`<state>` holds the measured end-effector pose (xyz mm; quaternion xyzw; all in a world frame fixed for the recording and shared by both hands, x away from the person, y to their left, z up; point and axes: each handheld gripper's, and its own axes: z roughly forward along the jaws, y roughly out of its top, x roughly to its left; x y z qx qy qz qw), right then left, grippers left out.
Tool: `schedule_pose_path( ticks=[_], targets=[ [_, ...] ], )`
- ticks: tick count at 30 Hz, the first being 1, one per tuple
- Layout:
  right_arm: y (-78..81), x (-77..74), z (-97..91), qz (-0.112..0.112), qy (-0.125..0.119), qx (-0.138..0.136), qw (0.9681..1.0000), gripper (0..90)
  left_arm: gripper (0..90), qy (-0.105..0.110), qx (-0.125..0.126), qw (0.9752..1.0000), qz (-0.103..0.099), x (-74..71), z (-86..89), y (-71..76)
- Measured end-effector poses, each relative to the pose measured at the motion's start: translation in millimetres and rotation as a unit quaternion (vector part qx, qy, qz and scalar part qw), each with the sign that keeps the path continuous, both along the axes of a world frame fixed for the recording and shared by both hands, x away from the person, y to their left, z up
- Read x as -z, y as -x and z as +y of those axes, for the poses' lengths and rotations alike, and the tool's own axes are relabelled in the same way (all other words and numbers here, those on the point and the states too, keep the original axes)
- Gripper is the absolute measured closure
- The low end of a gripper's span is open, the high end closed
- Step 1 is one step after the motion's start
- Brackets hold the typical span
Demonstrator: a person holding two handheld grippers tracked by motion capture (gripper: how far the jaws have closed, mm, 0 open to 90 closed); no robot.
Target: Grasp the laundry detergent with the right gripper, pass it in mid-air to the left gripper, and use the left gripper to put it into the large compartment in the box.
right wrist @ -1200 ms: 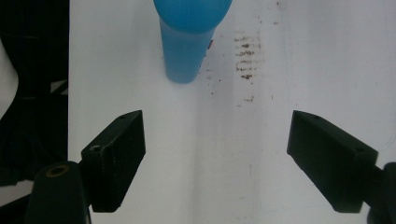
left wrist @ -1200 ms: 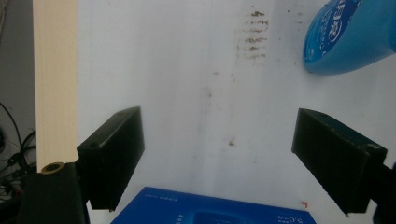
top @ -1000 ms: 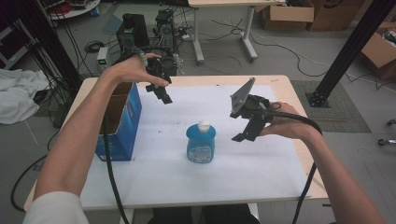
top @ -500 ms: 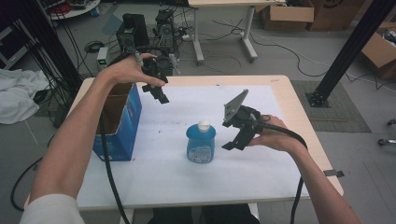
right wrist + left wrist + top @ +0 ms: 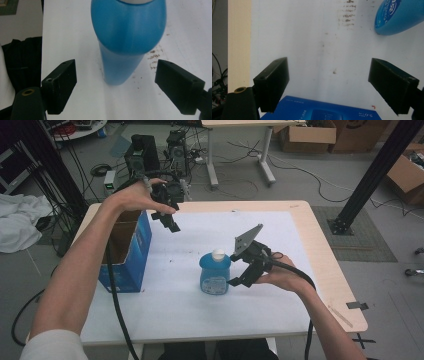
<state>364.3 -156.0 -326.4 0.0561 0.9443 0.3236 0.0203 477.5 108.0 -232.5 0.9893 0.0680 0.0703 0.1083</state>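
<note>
A blue bottle (image 5: 215, 273) with a white cap stands upright near the middle of the white table top. My right gripper (image 5: 239, 275) is open just to its right, jaws level with the bottle's body. In the right gripper view the blue bottle (image 5: 127, 37) stands ahead between the wide-apart jaws, untouched. My left gripper (image 5: 171, 222) hangs open above the table beside an open blue box (image 5: 129, 249). The left gripper view looks down on the blue box's edge (image 5: 319, 111) and part of the bottle (image 5: 398, 16).
The blue cardboard box stands at the table's left edge with its top open. White sheet (image 5: 200, 305) covers most of the wooden table (image 5: 330, 270). Cables trail from both grippers off the front. Black frame post (image 5: 370, 175) stands far right.
My right gripper has moved left and down toward the bottle, from well apart to right beside it. The left gripper has barely shifted near the box.
</note>
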Motion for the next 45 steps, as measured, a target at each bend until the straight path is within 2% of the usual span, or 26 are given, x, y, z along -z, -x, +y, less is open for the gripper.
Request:
schedule_pose_path(
  ticks=[4, 7, 12, 15, 28, 45],
  targets=[
    [-0.7, 6.2, 5.2, 0.001, -0.010, 0.004, 0.9999, 17.1, 17.7, -0.004, 0.003, 1.0000, 0.002, -0.3, 0.6, 0.0],
    [-1.8, 11.2, 8.2, 0.004, -0.035, 0.012, 0.9993, 18.0, 17.7, -0.001, 0.000, 1.0000, 0.002, 0.3, 0.6, 0.4],
    [-3.5, 21.3, 10.8, 0.005, -0.051, 0.020, 0.9985, 17.3, 17.7, -0.002, 0.003, 1.0000, 0.002, 0.3, 1.1, 1.2],
    [-5.6, 29.3, 12.5, 0.013, -0.068, 0.023, 0.9974, 17.0, 17.8, -0.002, 0.003, 1.0000, 0.005, 1.2, 1.7, 1.1],
    [-8.0, 37.9, 18.5, 0.016, -0.070, 0.028, 0.9970, 17.4, 17.9, -0.004, 0.001, 1.0000, 0.007, 3.0, 2.1, 0.0],
    [-5.1, 42.2, 19.9, 0.011, -0.089, 0.024, 0.9956, 21.7, 17.9, -0.004, 0.001, 1.0000, 0.007, 4.0, 1.7, 0.2]
  ],
)
